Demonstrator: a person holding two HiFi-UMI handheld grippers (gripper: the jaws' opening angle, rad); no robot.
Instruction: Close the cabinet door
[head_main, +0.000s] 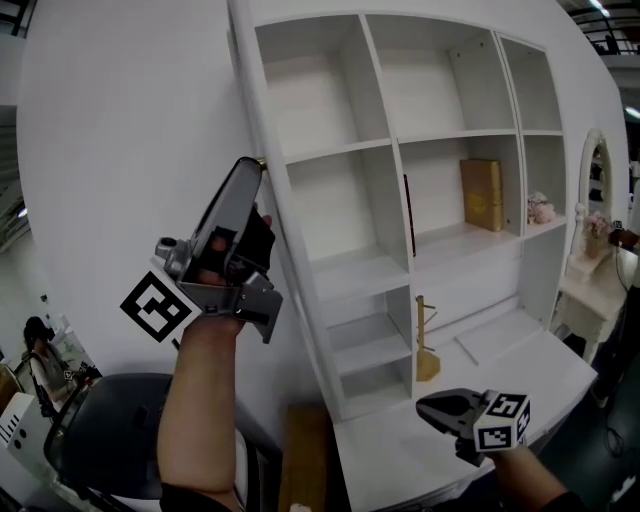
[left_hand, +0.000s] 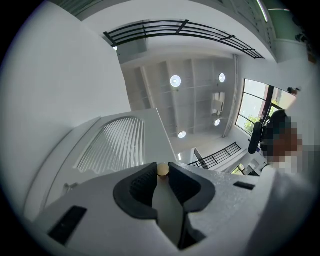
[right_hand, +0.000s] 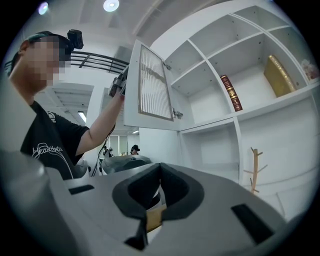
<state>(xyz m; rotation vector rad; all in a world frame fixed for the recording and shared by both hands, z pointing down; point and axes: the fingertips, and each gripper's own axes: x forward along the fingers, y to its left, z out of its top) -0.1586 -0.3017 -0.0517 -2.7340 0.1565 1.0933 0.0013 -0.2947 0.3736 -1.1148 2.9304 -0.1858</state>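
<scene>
I am looking at a plain white wall (head_main: 120, 130) on the left, and beside it a tall white open-shelf cabinet (head_main: 425, 90). Further right stands a white dressing table (head_main: 590, 290) with an arched mirror (head_main: 596, 170). A black office chair (head_main: 110, 425) sits low at the left. Overhead I see round ceiling lights (left_hand: 175, 80) glowing in a white ceiling. A black metal railing (left_hand: 165, 29) runs above, and a tall window (left_hand: 252, 102) lets in daylight.

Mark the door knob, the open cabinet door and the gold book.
door knob (left_hand: 163, 170), left gripper view, its rounded end.
cabinet door (right_hand: 152, 85), right gripper view, middle of its slatted panel.
gold book (head_main: 482, 195), head view, middle of its front face.
</scene>
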